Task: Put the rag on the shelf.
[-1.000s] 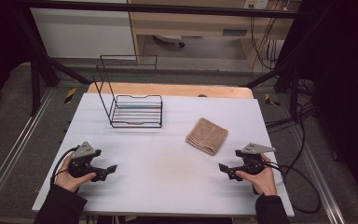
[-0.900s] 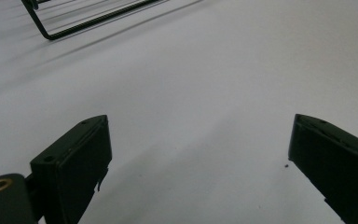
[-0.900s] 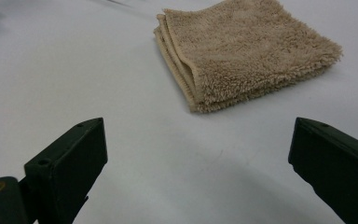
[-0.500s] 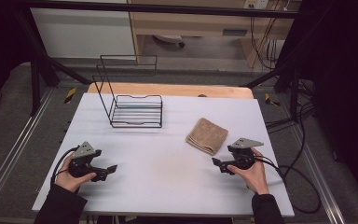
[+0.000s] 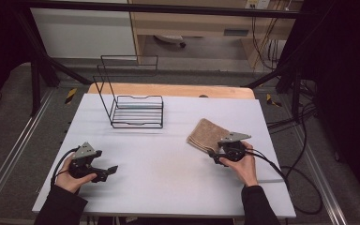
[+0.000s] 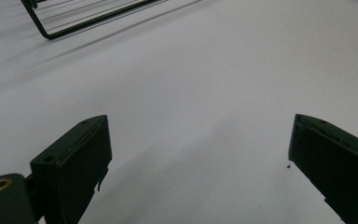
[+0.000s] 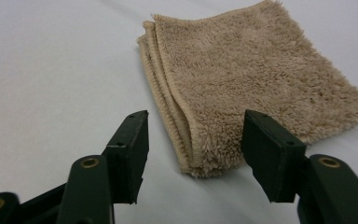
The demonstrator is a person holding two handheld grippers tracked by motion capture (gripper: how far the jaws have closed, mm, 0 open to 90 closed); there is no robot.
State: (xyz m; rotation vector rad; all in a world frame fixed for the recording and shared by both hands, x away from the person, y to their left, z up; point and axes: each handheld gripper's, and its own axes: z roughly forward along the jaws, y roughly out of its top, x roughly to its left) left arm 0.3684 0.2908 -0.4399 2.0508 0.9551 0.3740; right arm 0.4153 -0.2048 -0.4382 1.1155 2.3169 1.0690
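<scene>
Right gripper view: the right gripper (image 7: pixel 193 154) straddles the near corner of the folded towel (image 7: pixel 256 79) lying flat on the counter (image 7: pixel 51 60), its jaws just closing, not yet pinching. The left gripper (image 6: pixel 200 163) waits spread wide over bare surface.

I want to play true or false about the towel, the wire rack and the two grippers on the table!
1. The folded tan towel lies flat on the white table. True.
2. The towel sits inside the black wire rack. False: it lies on the table, apart from the rack, which has nothing in it.
3. A corner of the towel is between the jaws of the right gripper. True; the jaws have just been closing, but the pads do not press on it yet.
4. The left gripper is shut on the rack. False: its jaws stand wide apart over bare table.
5. The towel is bright blue. False: it is tan.
</scene>
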